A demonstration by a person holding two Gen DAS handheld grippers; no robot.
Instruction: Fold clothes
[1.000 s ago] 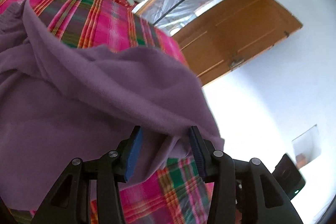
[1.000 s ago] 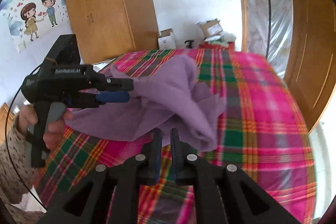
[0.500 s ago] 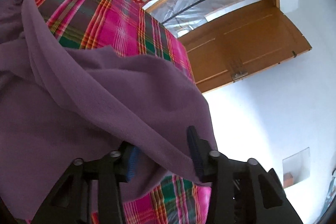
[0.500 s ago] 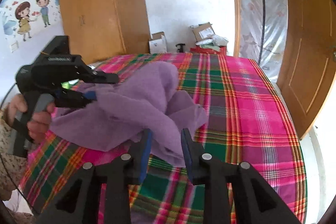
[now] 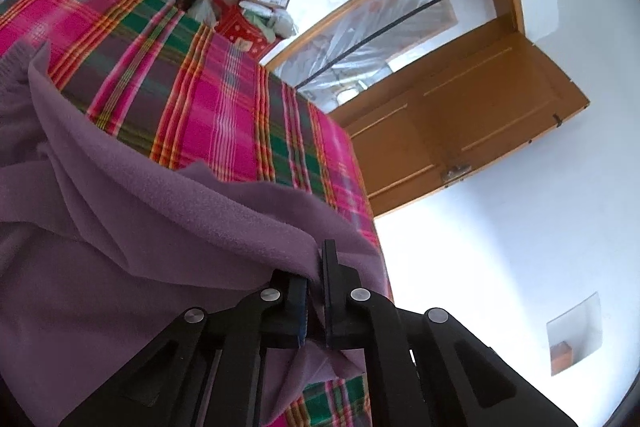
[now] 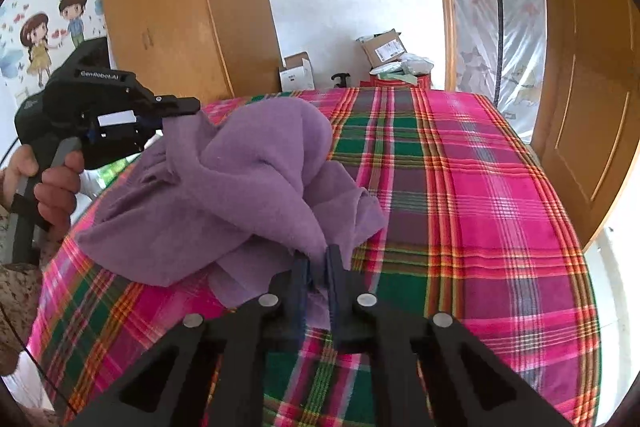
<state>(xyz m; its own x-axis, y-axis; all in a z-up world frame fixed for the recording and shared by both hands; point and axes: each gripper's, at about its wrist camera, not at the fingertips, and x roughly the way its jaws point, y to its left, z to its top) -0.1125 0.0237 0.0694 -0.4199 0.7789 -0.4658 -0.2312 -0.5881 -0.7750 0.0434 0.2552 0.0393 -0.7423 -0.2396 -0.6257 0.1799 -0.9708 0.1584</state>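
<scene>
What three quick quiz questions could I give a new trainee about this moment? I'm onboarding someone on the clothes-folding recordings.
1. True or false: both claws are shut on the purple garment.
2. Multiple choice: the garment lies on (A) a bare wooden table, (B) a plaid bedspread, (C) a white sheet.
3. Fill in: in the right wrist view, the left claw grips the garment's ____ side.

Key
1. True: the left claw and the right claw each pinch cloth between closed fingers.
2. B.
3. Left; the right claw holds its near edge.
</scene>
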